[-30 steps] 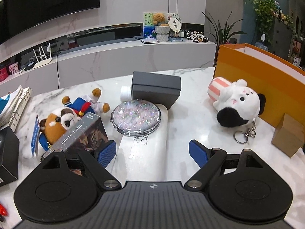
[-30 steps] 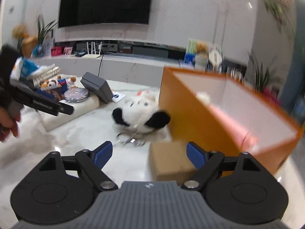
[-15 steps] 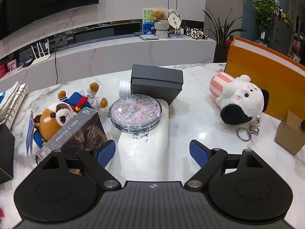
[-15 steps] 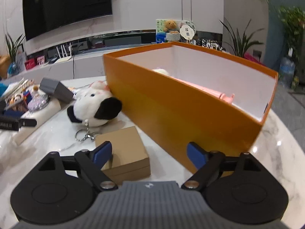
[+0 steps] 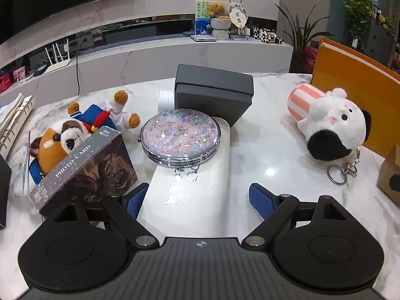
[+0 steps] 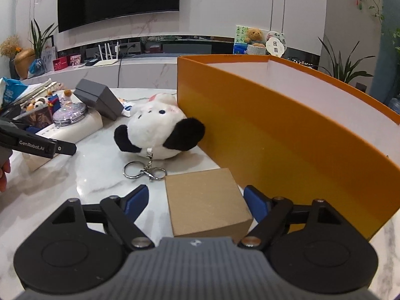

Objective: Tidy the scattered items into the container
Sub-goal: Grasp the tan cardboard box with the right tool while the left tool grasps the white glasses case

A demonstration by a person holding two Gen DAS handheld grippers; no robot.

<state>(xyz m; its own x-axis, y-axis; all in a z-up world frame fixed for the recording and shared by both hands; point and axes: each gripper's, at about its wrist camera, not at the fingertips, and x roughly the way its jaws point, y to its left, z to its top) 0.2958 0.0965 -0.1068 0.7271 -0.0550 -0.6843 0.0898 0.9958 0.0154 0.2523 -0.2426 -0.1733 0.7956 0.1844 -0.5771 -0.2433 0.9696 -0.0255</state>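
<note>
Right gripper [image 6: 196,200] straddles the brown box [image 6: 206,200] beside the orange bin [image 6: 287,135] — jaws closing, pads not yet pressing. Left gripper [image 5: 195,197] gapes over the white case [image 5: 197,192].

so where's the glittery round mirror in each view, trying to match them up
Left wrist: glittery round mirror at centre, lying on the white case, ahead of the open left gripper.
Right wrist: mirror small at far left.
Shared landmark: the black-eared white plush beside the orange box.
</note>
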